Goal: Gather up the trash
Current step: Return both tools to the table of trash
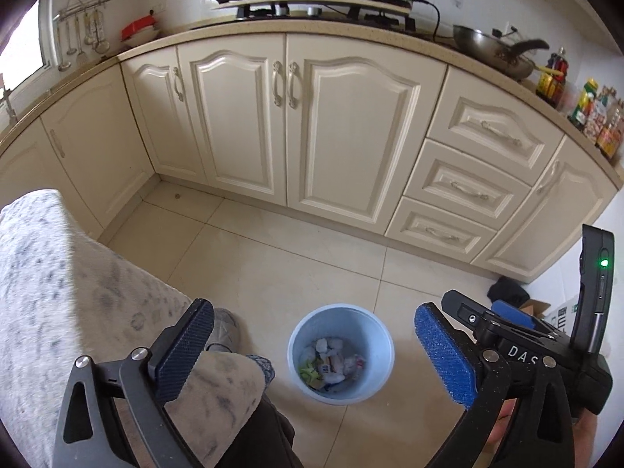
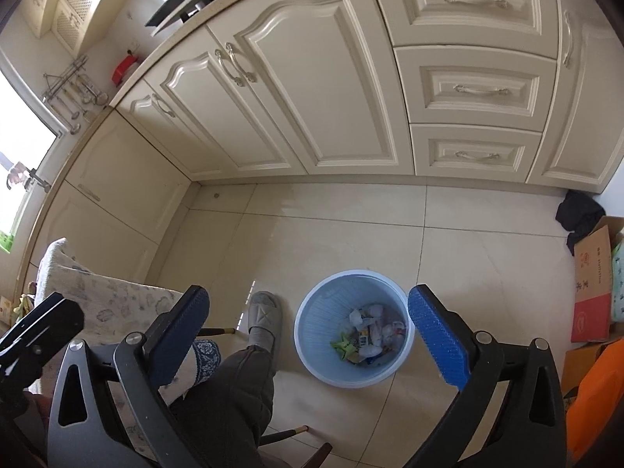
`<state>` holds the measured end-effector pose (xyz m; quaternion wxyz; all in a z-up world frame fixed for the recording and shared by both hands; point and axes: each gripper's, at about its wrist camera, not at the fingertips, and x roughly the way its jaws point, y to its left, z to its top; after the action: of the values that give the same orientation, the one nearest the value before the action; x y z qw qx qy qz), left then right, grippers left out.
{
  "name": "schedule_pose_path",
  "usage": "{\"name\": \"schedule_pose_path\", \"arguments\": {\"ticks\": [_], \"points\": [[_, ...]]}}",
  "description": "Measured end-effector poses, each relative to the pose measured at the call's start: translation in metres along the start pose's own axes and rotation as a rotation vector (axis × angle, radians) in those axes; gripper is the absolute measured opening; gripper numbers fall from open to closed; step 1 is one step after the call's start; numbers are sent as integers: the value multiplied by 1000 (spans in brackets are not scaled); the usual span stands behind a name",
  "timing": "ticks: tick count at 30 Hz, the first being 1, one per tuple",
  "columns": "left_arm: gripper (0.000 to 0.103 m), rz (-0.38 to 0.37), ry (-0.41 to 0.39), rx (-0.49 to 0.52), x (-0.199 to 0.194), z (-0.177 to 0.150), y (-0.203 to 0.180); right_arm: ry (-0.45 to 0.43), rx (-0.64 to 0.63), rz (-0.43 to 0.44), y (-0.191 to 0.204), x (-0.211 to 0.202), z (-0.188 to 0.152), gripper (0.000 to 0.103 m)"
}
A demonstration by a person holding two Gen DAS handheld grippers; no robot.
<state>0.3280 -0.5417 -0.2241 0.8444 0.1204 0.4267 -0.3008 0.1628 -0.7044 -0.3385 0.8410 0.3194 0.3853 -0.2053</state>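
Left hand-held gripper (image 1: pixel 312 355): released, jaws spread wide with nothing between them, held above the floor and looking down on the bin.
Right hand-held gripper (image 2: pixel 308 335): also released and empty, jaws wide apart, the bin showing between them.
Trash bin (image 2: pixel 312 341): a pale blue round plastic bin standing upright on the tiled floor (image 2: pixel 468 249), well apart from the cream cabinets (image 2: pixel 312 78).
Trash (image 2: pixel 368 331): crumpled white paper, a green wrapper and other scraps lying in the bottom of the bin.
Person: a grey slipper (image 2: pixel 264 321) sits on the floor just beside the bin's left side.
Corner clutter: cardboard boxes (image 2: pixel 592 284) and a dark cloth (image 2: pixel 577 214) at the right by the cabinet end.
Surface (image 1: pixel 351 31): holds a wok (image 1: pixel 491 48) and sauce bottles (image 1: pixel 585 105).
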Motion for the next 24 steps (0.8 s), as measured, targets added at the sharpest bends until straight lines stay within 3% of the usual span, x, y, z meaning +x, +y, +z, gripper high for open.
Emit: {"name": "schedule_pose_path", "arguments": {"ticks": [9,17,24], "points": [[102,18,-117,-62,-112,-43,56,-59,-81,56,60,-40,0,103],[102,75,-261,-150,-225,-94,129,-119,-240,146,157,-82,-5,103],[102,154,-351,-237,-300,-142,186,-158,-362,226,245,-104,-20,103]]}}
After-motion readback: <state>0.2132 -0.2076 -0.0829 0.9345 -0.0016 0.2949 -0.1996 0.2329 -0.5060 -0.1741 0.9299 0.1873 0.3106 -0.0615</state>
